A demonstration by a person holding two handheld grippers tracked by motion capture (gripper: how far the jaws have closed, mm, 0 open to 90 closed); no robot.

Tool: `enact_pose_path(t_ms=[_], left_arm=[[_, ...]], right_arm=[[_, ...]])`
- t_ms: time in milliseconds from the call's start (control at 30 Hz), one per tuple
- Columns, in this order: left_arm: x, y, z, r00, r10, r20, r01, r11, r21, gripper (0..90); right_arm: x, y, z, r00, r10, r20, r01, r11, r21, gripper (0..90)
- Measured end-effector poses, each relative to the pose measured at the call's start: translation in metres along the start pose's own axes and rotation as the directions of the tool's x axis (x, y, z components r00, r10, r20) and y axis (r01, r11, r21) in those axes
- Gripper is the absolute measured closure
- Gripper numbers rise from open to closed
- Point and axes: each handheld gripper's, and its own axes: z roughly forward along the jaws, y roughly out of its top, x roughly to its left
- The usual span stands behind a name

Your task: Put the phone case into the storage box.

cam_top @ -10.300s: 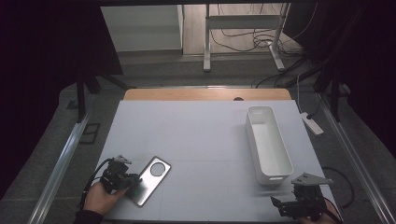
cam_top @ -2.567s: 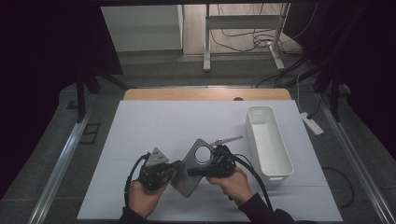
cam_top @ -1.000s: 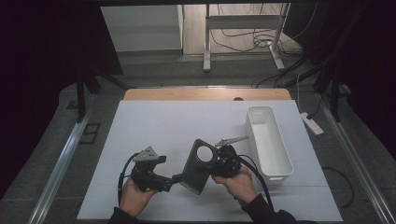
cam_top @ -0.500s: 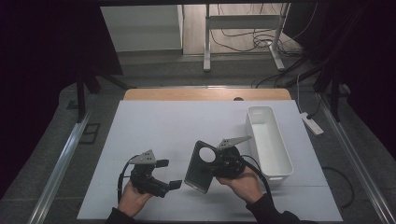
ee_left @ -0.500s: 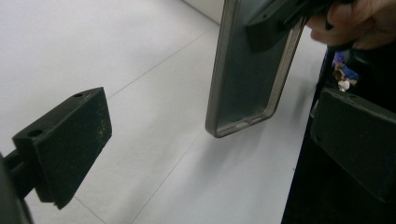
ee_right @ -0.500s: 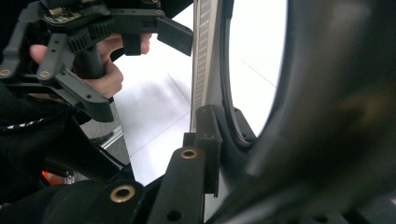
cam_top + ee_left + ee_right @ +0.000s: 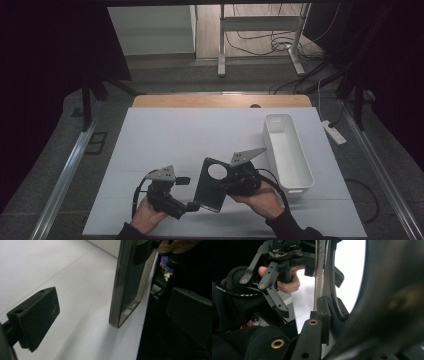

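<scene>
The right gripper (image 7: pixel 231 180) was clamped on a dark phone case (image 7: pixel 212 184), its black jaws pinching the upper part beside the round camera cutout and holding the case upright on its long side above the near edge of the worktop (image 7: pixel 200 135). In the right gripper view the case (image 7: pixel 320 277) ran edge-on between the closed jaws, a thin ribbed wall with a smooth curved rim.

The left gripper (image 7: pixel 186 194) stood with its jaws wide apart, gripping nothing. In the left gripper view its flat, scuffed rubber pads (image 7: pixel 37 315) flanked the lower corner of the case (image 7: pixel 127 285) without touching it; that corner, glossy and translucent grey with small port slots, rested just above the white surface.

A matte white sheet covered the worktop, with a strip of wood showing at the far edge. Near the right edge lay a long, narrow white plastic bin (image 7: pixel 287 152) with rounded corners, holding nothing.
</scene>
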Motion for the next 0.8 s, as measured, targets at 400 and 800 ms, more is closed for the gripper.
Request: enact_pose_path(t_ms=[400, 800], left_arm=[[-0.005, 0.003, 0.010, 0.9984, 0.007, 0.055, -0.009, 0.9996, 0.028, 0.0], [-0.010, 0.003, 0.011, 0.9916, 0.043, 0.122, -0.048, 0.9982, 0.036, 34.7]], right_arm=[[0.010, 0.003, 0.005, 0.9971, -0.035, -0.067, 0.037, 0.999, 0.019, 86.7], [0.016, 0.005, 0.005, 0.9917, -0.068, -0.109, 0.069, 0.998, 0.002, 86.7]])
